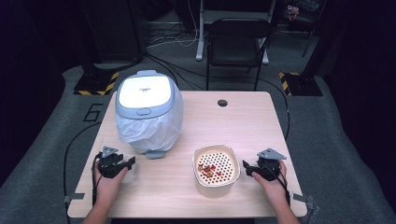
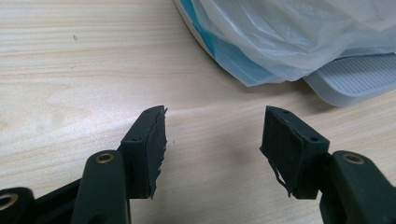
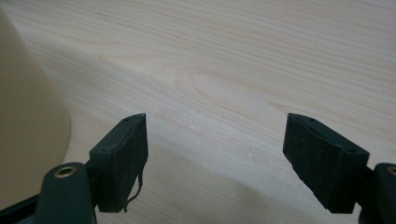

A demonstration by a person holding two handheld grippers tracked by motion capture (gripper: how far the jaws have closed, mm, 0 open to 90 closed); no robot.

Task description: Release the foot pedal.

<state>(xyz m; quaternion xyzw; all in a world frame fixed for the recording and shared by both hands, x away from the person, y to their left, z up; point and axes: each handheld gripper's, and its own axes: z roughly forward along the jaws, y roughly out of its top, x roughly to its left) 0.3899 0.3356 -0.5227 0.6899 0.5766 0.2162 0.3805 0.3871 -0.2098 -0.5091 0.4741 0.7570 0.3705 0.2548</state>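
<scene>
Cream strainer bowl (image 1: 216,170) with red scraps, on the bench (image 1: 243,121) just left of the right tool (image 1: 250,169), well right of the left tool (image 1: 125,164). Right tool nearer, wide and empty, aimed at the bowl's side. Left tool wide, empty, facing the bagged bin (image 1: 148,109).

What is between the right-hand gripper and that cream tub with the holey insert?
Nothing visible. The right gripper sits open just beside the cream tub with the perforated insert, with bare wooden table between its jaws.
</scene>
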